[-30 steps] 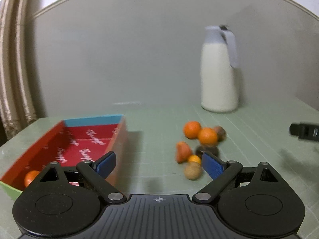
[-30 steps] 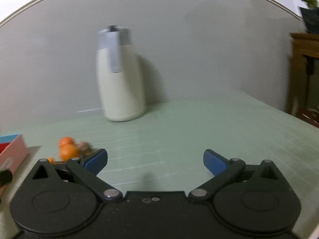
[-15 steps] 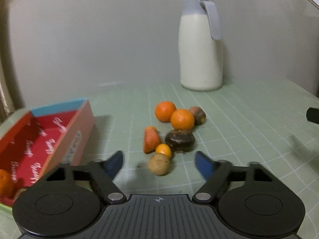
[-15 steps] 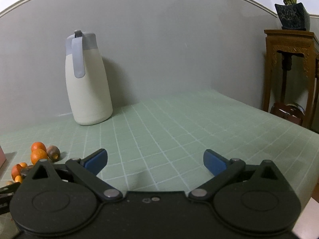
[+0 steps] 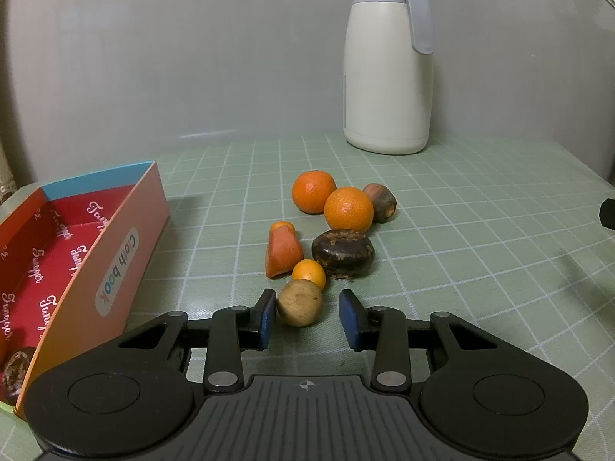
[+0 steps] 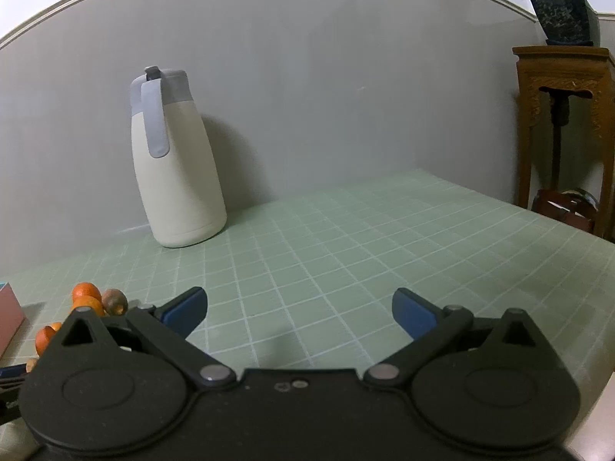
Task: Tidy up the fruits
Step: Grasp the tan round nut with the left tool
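In the left wrist view my left gripper [image 5: 307, 317] is open around a tan round fruit [image 5: 299, 302]; the left pad is near its side and the right pad stands apart. Behind it lie a small orange kumquat [image 5: 309, 272], a dark brown fruit [image 5: 342, 249], an orange wedge-shaped piece [image 5: 283, 252], two oranges [image 5: 313, 191] [image 5: 348, 209] and a brown fruit [image 5: 380, 202]. A red open box [image 5: 77, 253] stands at the left with a dark fruit [image 5: 13, 370] inside. My right gripper [image 6: 300, 313] is open and empty over the green mat; the fruits [image 6: 86, 296] show at its far left.
A cream jug with a grey lid and handle [image 5: 388, 65] stands at the back by the wall, also in the right wrist view [image 6: 175, 161]. A wooden stand with a potted plant [image 6: 565, 123] is beyond the table's right edge. A green gridded mat [image 6: 346, 261] covers the table.
My left gripper has moved forward and right from the box to the fruit pile, and its jaws have narrowed around the tan fruit. My right gripper has turned a little; the jug sits further right.
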The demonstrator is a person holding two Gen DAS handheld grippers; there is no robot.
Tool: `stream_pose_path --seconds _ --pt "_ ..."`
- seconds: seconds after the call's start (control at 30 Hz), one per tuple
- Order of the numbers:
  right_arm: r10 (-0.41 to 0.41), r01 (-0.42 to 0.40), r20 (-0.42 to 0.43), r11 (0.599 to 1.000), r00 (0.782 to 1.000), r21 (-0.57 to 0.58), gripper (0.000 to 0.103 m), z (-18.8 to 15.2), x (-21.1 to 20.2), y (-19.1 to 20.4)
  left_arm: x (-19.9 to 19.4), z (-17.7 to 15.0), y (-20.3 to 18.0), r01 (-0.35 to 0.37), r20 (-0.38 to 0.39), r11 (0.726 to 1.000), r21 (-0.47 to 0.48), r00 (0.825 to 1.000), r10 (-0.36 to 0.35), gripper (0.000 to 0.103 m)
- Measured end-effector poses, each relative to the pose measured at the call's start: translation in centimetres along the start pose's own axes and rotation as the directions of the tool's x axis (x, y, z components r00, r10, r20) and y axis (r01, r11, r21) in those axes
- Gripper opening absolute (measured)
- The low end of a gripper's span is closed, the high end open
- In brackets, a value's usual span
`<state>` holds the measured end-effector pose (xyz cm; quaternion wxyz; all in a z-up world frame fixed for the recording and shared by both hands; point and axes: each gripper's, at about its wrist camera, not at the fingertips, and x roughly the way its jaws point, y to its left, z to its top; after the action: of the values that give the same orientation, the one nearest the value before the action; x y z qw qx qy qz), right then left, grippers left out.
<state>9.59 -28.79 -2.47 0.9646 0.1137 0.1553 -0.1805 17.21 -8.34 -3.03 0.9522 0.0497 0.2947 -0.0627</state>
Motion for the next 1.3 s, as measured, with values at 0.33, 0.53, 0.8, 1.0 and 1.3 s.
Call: stream_pose_path --seconds 0.33,0.53,0.8,1.0,1.3 --pt "0.013 -0.013 -0.019 1.000 1.000 0.000 0.103 -0.18 0.11 0.15 0.07 -0.03 -0.38 -0.022 0.004 0.999 0.026 1.000 0.022 0.038" --pt "0.014 -0.014 -0.026 1.000 1.000 -0.008 0.103 -0.22 0.28 0.51 0.14 -0.09 -0.23 -0.028 0.003 1.000 0.010 1.000 0.028 0.038" --pt "0.023 -0.023 -0.029 1.000 0.999 -0.009 0.103 -0.16 0.44 0.46 0.17 -0.13 -0.18 -0.013 0.007 1.000 0.018 1.000 0.013 0.026" --pt "0.028 -0.028 -0.035 1.000 0.999 -0.009 0.103 -0.20 0.50 0.43 0.08 -0.12 -0.28 -0.012 0.006 1.000 0.008 1.000 0.012 0.026" --pt "0.032 -0.033 -0.038 0.999 0.999 -0.015 0.103 -0.32 0.50 0.67 -0.18 -0.16 -0.11 -0.013 0.016 1.000 0.006 1.000 0.012 0.025"
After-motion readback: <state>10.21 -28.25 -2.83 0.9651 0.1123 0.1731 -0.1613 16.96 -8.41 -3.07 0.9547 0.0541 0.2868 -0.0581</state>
